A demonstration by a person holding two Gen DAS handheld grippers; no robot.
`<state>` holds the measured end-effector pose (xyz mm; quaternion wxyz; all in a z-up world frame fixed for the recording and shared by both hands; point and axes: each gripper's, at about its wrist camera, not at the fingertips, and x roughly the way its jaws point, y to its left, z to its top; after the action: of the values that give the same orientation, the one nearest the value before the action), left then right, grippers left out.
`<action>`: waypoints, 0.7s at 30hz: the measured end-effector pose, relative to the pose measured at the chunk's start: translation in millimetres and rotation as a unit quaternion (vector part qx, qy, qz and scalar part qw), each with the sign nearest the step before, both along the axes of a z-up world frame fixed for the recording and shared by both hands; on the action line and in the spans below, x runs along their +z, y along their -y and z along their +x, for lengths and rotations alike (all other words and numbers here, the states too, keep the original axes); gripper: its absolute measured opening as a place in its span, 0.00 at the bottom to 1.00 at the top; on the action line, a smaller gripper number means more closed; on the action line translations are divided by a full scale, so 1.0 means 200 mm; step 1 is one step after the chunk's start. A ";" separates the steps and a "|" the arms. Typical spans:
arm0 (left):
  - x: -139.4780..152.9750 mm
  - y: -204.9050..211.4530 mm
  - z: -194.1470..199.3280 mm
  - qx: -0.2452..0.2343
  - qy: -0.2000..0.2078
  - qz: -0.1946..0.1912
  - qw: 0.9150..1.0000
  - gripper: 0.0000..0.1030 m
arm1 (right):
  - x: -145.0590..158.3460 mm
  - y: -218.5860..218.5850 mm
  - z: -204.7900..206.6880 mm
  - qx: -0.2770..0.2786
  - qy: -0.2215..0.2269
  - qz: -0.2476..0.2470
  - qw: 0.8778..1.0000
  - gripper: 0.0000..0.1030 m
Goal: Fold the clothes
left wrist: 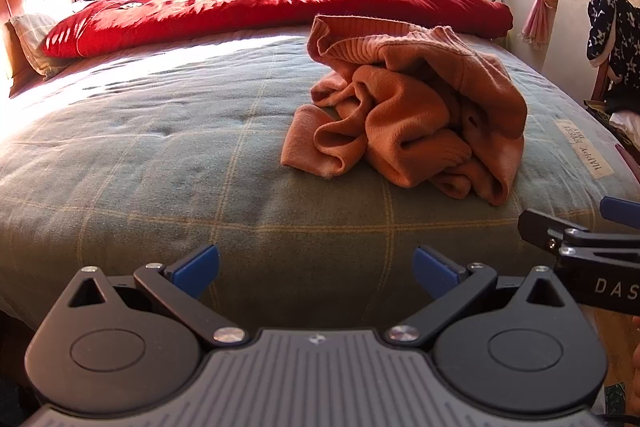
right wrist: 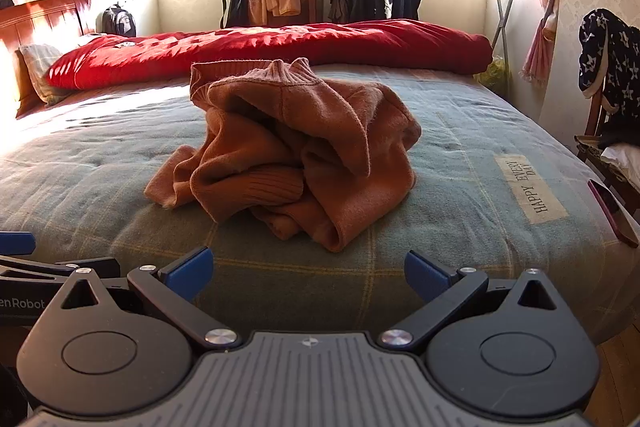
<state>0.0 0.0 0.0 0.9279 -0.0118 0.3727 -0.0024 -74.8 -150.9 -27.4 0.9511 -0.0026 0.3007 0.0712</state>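
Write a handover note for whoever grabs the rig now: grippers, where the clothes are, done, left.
Left gripper: open, empty, short of the near bed edge.
Right gripper: open, empty, alongside it, facing the pile.
Orange sweater: crumpled in a heap on the green plaid bedspread, untouched by either gripper. Red quilt lies behind it along the far side.
Done: nothing folded yet.
Left: spread the sweater flat, fold sleeves and body. A phone sits at the right bed edge.

Orange sweater (right wrist: 296, 151), grey-green checked blanket (right wrist: 460, 155), red quilt (right wrist: 280, 45); blue gripper pads (right wrist: 188, 273)
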 end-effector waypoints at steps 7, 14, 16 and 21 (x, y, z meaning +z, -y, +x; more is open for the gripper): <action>0.00 0.00 0.00 0.000 0.004 0.010 1.000 1.00 | 0.00 0.00 0.00 -0.002 0.007 -0.001 1.000 1.00; 0.00 0.00 0.00 0.000 0.005 0.017 1.000 1.00 | 0.00 0.00 0.00 0.000 0.005 -0.002 1.000 1.00; 0.00 0.01 0.00 0.000 0.006 0.018 1.000 1.00 | 0.01 0.01 -0.01 0.000 0.006 -0.002 1.000 1.00; 0.00 0.01 0.00 0.001 0.006 0.019 1.000 1.00 | 0.01 0.00 -0.01 0.001 0.004 -0.002 1.000 1.00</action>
<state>-0.3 -1.2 0.1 0.9301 0.0056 0.3673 0.0054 -75.9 -151.8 -26.0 0.9520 -0.0052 0.2975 0.0719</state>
